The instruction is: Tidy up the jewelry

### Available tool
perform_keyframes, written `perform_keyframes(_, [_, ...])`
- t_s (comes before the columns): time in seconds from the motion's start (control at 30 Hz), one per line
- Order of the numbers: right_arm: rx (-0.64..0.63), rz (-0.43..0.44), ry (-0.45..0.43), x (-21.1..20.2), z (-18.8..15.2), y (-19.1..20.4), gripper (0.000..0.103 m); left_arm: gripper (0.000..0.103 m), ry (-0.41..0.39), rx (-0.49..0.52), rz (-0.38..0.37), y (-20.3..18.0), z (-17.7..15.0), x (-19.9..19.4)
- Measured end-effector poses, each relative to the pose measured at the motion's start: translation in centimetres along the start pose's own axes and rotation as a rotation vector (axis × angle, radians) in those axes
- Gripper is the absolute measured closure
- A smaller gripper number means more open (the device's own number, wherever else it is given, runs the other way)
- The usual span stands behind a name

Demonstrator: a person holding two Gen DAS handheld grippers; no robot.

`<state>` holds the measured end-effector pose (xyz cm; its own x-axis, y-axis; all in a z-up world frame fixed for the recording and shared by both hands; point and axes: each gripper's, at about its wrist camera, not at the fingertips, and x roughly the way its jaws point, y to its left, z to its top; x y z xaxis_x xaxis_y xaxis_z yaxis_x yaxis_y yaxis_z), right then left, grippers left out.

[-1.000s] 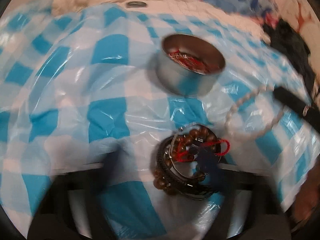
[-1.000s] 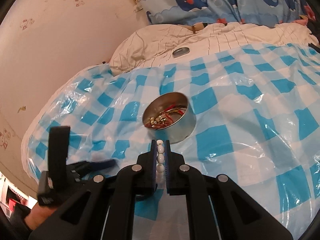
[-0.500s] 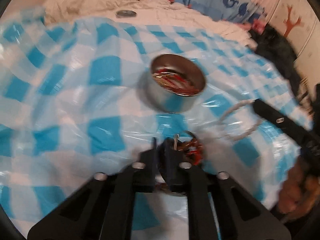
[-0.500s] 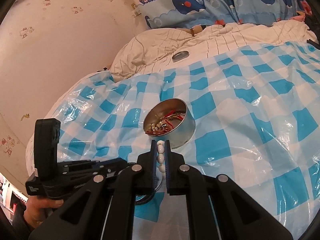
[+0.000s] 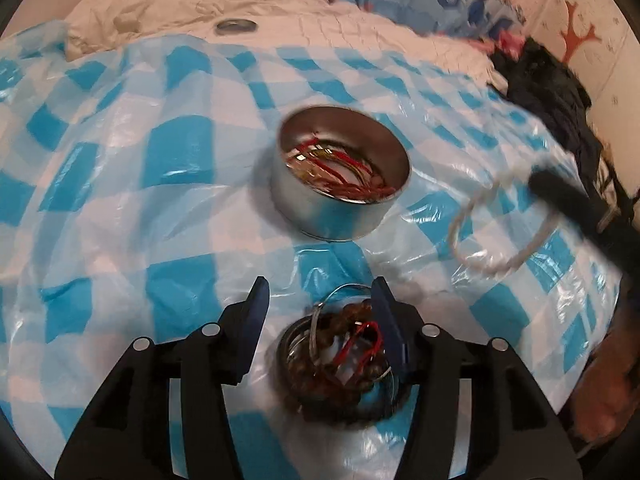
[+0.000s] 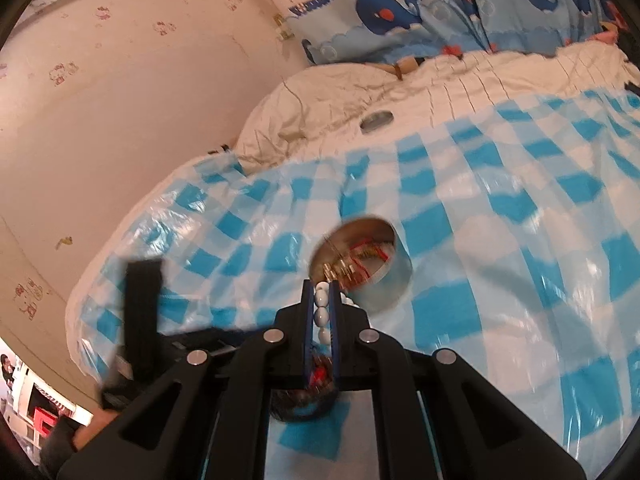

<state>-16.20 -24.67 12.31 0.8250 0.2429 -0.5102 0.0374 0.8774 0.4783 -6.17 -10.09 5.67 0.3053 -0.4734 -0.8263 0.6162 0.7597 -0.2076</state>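
Round metal tin (image 5: 340, 204), beaded white bracelet (image 5: 496, 232)

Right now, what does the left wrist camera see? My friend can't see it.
The left gripper hangs open over a pile of bracelets on a blue checked sheet. Behind sits a round tin with jewelry inside.

Lighting: warm, soft indoor light, moderately bright in both my wrist views. Glare: white sheen on the checked plastic sheet (image 5: 168, 216), strongest around 9 o'clock in my left view. Shadow: soft, beneath my left gripper (image 5: 320, 304) toward 6 o'clock. Blur: bracelet pile (image 5: 344, 360) smeared; my right gripper (image 5: 576, 200) streaked at 3 o'clock; tin (image 6: 360, 264) slightly smeared in the right view. Distortion: heavy fisheye bending, black vignette at every corner.
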Motion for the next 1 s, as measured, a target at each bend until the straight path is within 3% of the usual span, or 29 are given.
perform_keyframes(0.13, [-0.026,0.033,-0.028,0.8,2.7,1.1,0.095,0.055,0.040,0.027,-0.002,-0.4,0.6,2.6])
perform_keyframes(0.17, [-0.038,0.038,-0.033,1.3,3.5,1.5,0.095,0.061,0.045,0.026,-0.011,-0.3,0.6,2.8])
perform_keyframes(0.2, [-0.048,0.037,-0.035,1.8,3.9,1.7,0.095,0.082,0.057,0.035,-0.023,-0.4,0.7,3.0])
perform_keyframes(0.23, [-0.059,0.027,-0.036,2.5,4.5,1.8,0.095,0.096,0.067,0.054,-0.032,-0.8,0.7,2.9])
perform_keyframes(0.3, [-0.069,-0.008,-0.019,3.8,4.9,1.6,0.094,0.103,0.070,0.096,-0.015,-1.5,0.7,2.5])
perform_keyframes(0.37, [-0.039,-0.056,0.013,4.9,4.9,0.2,0.086,0.103,0.078,0.103,-0.032,-1.8,0.6,2.1])
perform_keyframes(0.43, [0.009,-0.090,0.003,4.2,4.3,-1.3,0.068,0.103,0.069,0.069,-0.072,-1.4,0.6,1.2])
perform_keyframes(0.63, [0.043,-0.088,0.073,2.1,1.4,-2.7,0.059,0.103,-0.024,-0.039,-0.166,0.8,1.1,-2.7])
perform_keyframes(0.77, [-0.004,-0.065,0.235,4.0,-2.1,-1.8,0.054,0.103,-0.054,-0.068,-0.150,1.6,1.1,-3.7])
perform_keyframes(0.97, [-0.074,-0.109,0.388,8.7,-5.5,-0.4,0.054,0.103,-0.055,-0.094,-0.131,2.3,1.4,-3.5])
perform_keyframes(1.0, [-0.094,-0.118,0.399,9.2,-5.9,-0.2,0.058,0.103,-0.058,-0.102,-0.125,2.7,1.3,-3.6])
